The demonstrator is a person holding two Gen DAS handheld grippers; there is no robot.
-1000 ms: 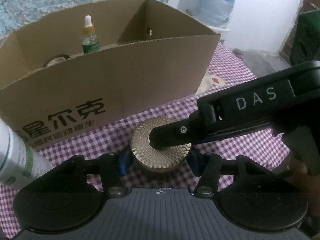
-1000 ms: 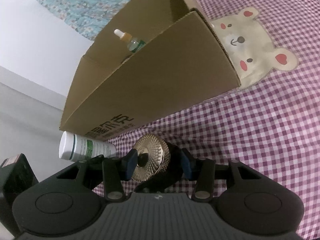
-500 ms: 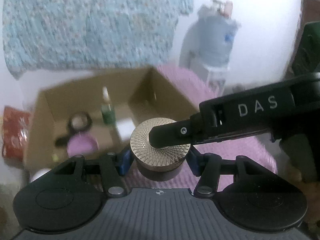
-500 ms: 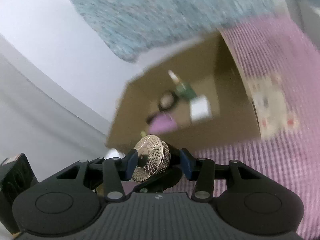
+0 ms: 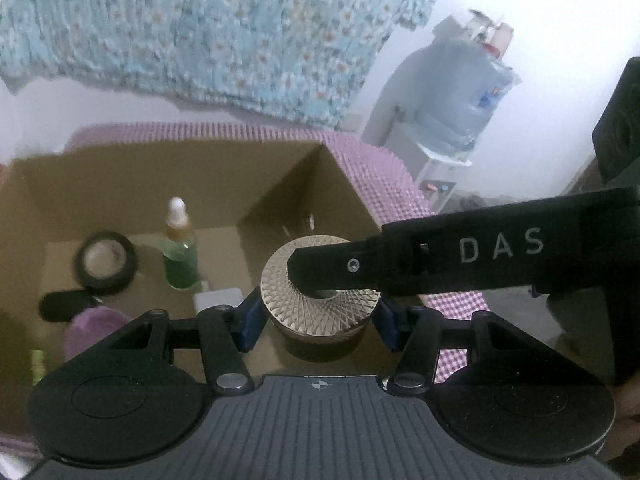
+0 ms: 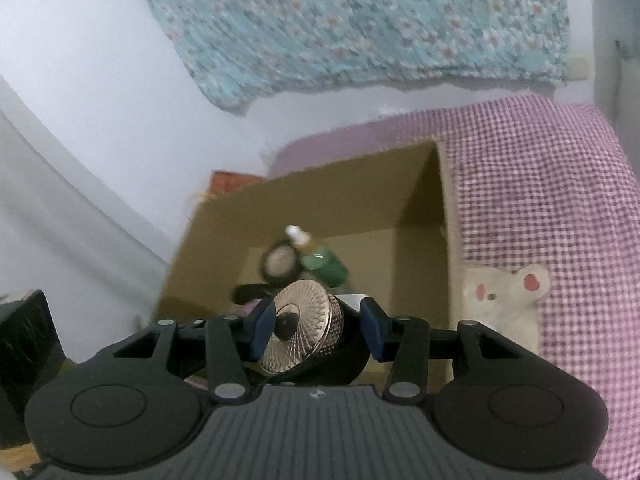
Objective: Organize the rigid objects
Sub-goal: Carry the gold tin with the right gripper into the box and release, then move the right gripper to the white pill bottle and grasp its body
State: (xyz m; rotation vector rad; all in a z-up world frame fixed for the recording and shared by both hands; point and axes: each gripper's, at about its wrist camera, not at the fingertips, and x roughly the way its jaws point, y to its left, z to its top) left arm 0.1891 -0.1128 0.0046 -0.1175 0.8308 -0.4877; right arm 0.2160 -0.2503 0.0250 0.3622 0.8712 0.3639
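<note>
I see the cardboard box [image 5: 120, 184] on the bed [image 6: 540, 184], open side up. In the box, the tape roll [image 5: 106, 262] lies left of the upright dropper bottle [image 5: 180, 254]. The jar [image 5: 320, 300] hangs over the box's right part, between both grippers' fingers, right gripper [image 6: 318, 330] crossing over the left gripper [image 5: 316, 322].

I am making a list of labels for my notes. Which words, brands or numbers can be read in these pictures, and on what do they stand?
"DAS": white letters on the black arm of the right claw, seen in the left wrist view.
The green bottle in the cardboard box: no readable text, too blurred.
The water jug: blue label, too blurred to read.
</note>
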